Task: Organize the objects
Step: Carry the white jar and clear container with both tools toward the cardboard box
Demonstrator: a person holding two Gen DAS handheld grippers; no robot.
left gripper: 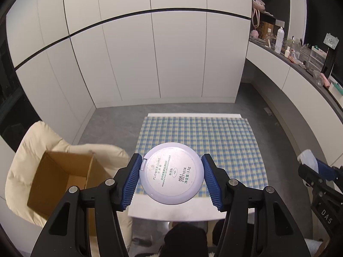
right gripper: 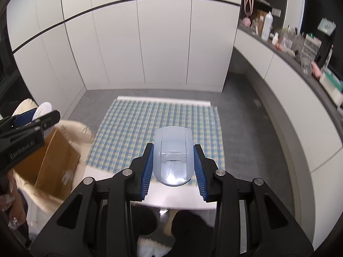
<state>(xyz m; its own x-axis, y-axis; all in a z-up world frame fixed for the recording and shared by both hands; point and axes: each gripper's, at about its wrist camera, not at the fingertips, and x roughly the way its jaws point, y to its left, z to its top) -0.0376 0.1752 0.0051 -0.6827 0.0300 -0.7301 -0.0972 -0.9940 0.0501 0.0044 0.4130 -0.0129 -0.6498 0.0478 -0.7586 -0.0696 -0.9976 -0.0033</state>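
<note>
My left gripper [left gripper: 171, 173] is shut on a round lilac powder compact [left gripper: 171, 173], held underside up with its printed label showing, above the near edge of the checked cloth [left gripper: 214, 132]. My right gripper [right gripper: 173, 160] is shut on a pale blue translucent plastic case [right gripper: 173, 156], also over the cloth [right gripper: 139, 124]. An open cardboard box [left gripper: 62, 177] rests on a cream cushion [left gripper: 32, 150] to the left of the table; the box [right gripper: 55, 160] also shows in the right wrist view. The left gripper [right gripper: 32, 128] with the compact appears at that view's left edge, the right gripper [left gripper: 317, 171] at the other view's right edge.
The small white table [left gripper: 171, 216] stands on a grey floor before white cupboard doors [left gripper: 150, 53]. A dark counter [left gripper: 300, 64] crowded with bottles and boxes runs along the right wall. A person's dark-clad knees [right gripper: 182, 224] sit under the table's near edge.
</note>
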